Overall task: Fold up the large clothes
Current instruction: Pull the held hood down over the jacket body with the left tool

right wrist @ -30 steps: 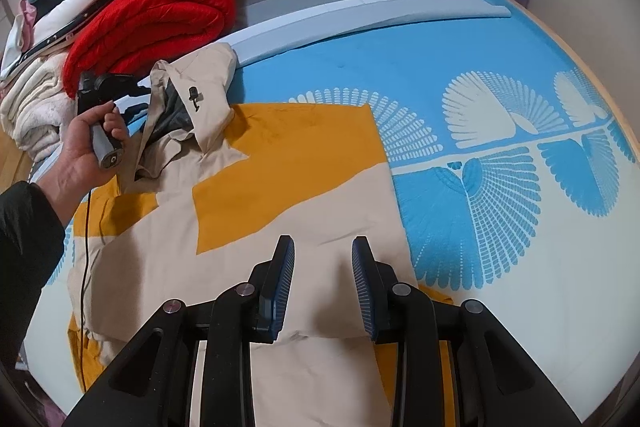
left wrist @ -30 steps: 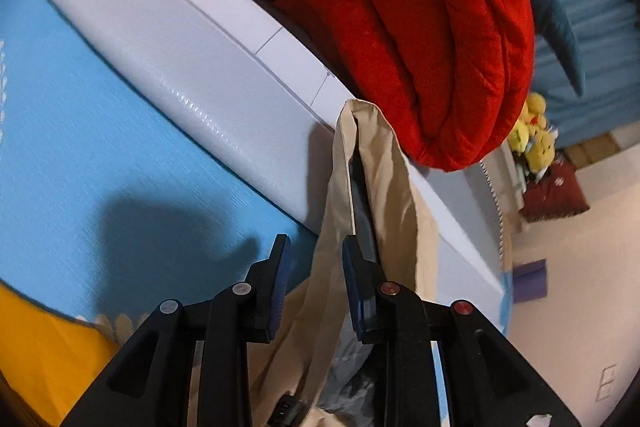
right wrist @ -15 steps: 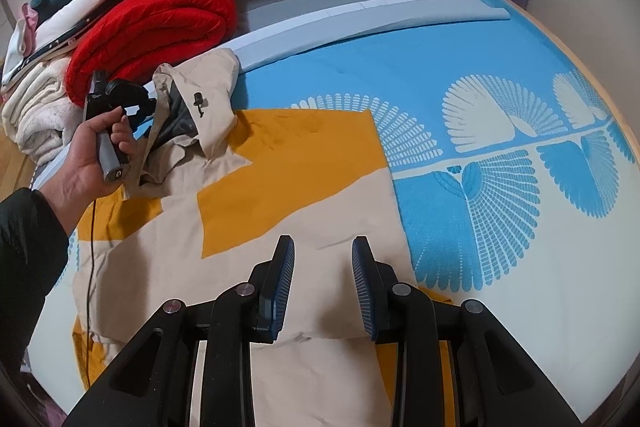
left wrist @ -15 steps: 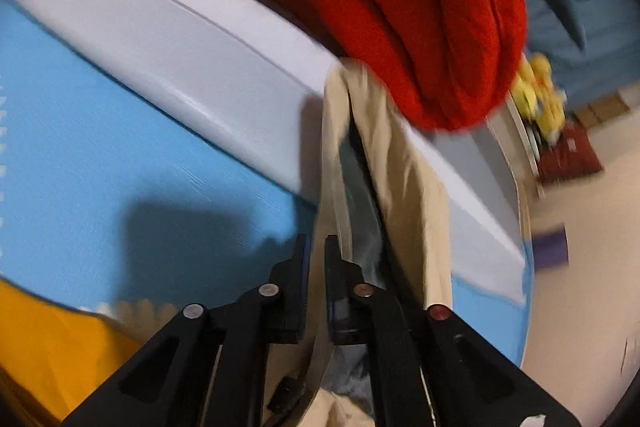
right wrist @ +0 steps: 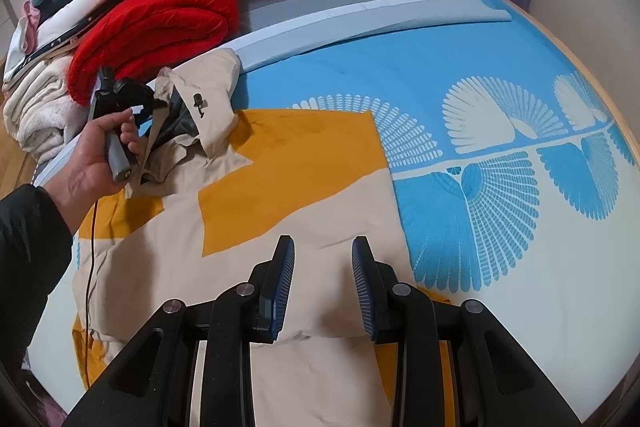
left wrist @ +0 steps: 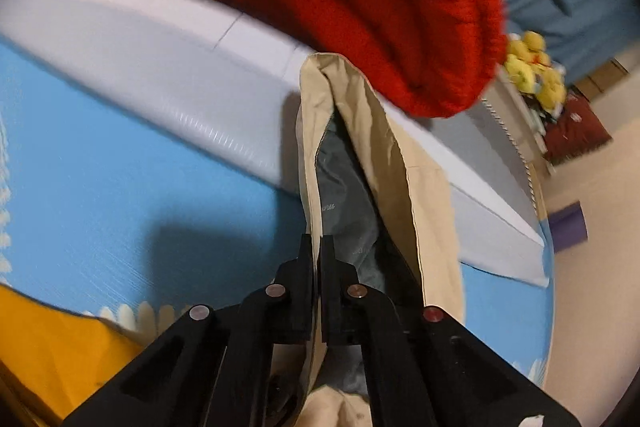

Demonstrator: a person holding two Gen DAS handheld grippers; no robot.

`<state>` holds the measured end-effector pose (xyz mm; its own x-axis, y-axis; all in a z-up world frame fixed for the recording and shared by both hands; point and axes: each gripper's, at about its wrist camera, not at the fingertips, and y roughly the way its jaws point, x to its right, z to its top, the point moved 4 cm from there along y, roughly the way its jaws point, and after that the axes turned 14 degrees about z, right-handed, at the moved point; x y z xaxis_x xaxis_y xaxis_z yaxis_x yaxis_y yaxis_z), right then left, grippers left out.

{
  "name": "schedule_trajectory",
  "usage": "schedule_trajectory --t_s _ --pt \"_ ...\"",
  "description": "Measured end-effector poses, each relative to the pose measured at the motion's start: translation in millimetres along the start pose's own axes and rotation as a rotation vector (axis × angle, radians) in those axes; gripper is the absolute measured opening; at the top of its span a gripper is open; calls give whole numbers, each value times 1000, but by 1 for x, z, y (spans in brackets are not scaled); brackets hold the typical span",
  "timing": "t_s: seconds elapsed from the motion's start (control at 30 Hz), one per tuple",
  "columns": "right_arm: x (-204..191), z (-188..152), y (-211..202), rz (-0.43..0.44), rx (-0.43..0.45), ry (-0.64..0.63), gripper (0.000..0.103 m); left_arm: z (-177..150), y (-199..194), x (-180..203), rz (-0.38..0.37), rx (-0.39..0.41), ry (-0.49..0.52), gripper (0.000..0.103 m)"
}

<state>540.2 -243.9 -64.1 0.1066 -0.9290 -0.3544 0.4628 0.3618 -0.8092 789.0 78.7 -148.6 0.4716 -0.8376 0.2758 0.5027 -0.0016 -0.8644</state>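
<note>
Garment: a large beige and mustard-yellow jacket with a dark grey lining point(right wrist: 256, 195) lies spread flat on the bed, collar end toward the red quilt, hem end nearest the right gripper.
Collar end: the beige flap of the jacket point(left wrist: 360, 147) is lifted into a narrow standing fold, grey lining showing inside it, its tip just below the edge of the quilt.
Left gripper: the black two-finger tongs point(left wrist: 317, 247) are clamped tight on the edge of that beige flap, the cloth pinched between the two fingers; a bare hand point(right wrist: 100, 155) with a dark sleeve grips the handle.
Right gripper: the black tongs with blue ribbed pads point(right wrist: 323, 259) stand partly apart over the beige hem area; whether the pads touch the cloth I cannot tell, and nothing is pinched between them.
Bed: a bright blue sheet with white fan patterns point(right wrist: 460, 75) lies under the jacket.
Beside the collar: a thick folded red quilt point(right wrist: 160, 23) rests near the jacket's top, with cream blankets stacked to its left.
</note>
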Motion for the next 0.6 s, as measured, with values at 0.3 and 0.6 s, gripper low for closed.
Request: schedule_trajectory --t_s 0.3,0.6 --pt "5 23 -22 18 65 11 32 -137 -178 24 -74 220 700 0" --pt "-25 18 -42 154 108 33 32 -263 -231 -102 161 -83 632 10"
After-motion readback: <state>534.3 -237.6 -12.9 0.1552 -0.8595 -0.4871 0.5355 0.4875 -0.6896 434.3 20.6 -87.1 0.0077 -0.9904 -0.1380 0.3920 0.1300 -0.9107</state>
